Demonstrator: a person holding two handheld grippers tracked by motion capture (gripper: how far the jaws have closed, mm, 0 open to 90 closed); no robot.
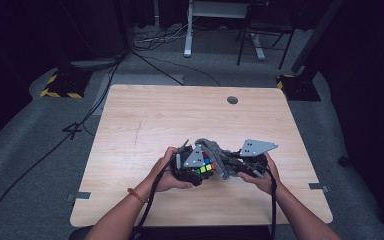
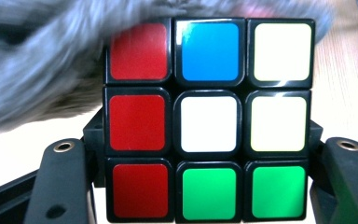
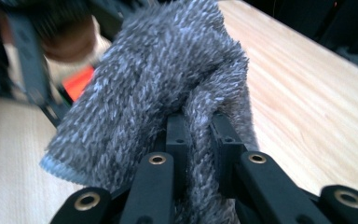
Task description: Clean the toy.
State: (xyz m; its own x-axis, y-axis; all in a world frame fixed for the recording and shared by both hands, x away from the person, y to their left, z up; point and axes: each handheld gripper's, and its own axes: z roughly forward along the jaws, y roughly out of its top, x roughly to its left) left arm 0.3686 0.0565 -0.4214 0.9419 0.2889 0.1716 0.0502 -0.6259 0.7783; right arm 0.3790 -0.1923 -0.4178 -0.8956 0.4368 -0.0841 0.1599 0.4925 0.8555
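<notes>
1. We see the left gripper point(image 1: 192, 167) clamped on the puzzle cube point(image 2: 209, 119), held just above the table point(image 1: 145, 120) near its front edge.
2. We see the right gripper point(image 3: 196, 135) pinched shut on a fold of the grey cloth point(image 3: 149, 88), which lies against the cube's top.
3. Bare tabletop stretches beyond and to either side of both hands.

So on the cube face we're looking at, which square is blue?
On the puzzle cube, the blue square is the middle of the top row, between a red one and a white one. It is the face's single blue.
</notes>
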